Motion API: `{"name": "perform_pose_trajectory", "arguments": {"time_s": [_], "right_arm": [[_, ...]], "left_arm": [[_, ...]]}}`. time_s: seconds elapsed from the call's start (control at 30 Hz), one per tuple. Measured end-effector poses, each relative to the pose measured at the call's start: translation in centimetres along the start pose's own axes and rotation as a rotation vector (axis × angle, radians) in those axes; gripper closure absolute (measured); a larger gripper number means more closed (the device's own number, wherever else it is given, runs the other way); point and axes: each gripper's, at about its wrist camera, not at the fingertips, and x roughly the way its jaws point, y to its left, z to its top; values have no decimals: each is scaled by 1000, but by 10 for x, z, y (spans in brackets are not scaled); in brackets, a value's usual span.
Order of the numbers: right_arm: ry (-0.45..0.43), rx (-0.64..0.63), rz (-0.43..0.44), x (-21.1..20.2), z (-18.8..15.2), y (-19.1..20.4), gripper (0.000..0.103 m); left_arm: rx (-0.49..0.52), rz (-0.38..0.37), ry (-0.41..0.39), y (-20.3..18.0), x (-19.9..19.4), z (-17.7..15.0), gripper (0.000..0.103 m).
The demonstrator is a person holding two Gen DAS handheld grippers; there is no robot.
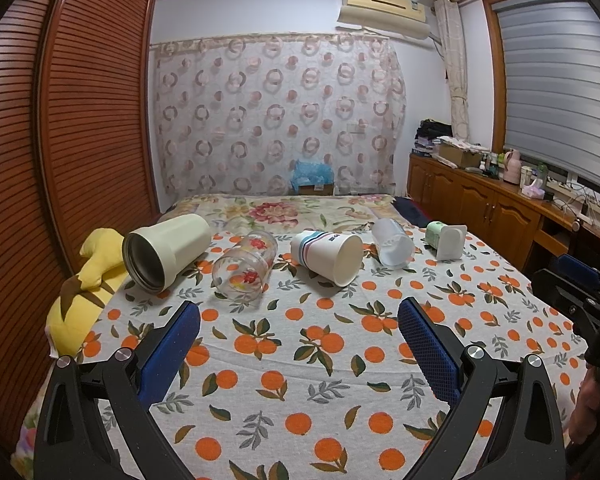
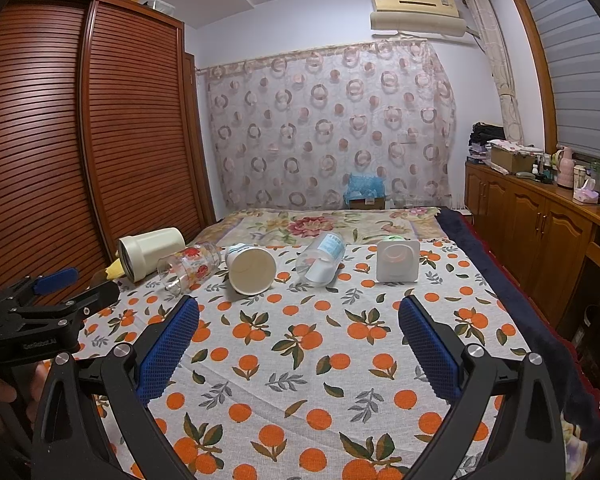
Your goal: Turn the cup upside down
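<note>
Several cups lie on their sides in a row on the orange-print cloth: a cream tumbler, a clear flowered glass, a white paper cup, a frosted plastic cup, and a green-and-white square-based cup. My left gripper is open and empty, short of the glass and paper cup. My right gripper is open and empty, short of the paper and plastic cups.
A yellow plush toy lies at the cloth's left edge beside the slatted wardrobe. A wooden cabinet with clutter runs along the right. The right gripper shows at the left view's right edge; the left gripper shows at the right view's left edge.
</note>
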Motion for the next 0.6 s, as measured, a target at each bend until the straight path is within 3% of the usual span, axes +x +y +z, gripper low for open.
{"name": "perform_pose_trajectory", "arguments": {"time_s": [0.6], "right_arm": [[0,0,1,0,0,0,2]], "left_arm": [[-1,-1,0,0,0,0,8]]}}
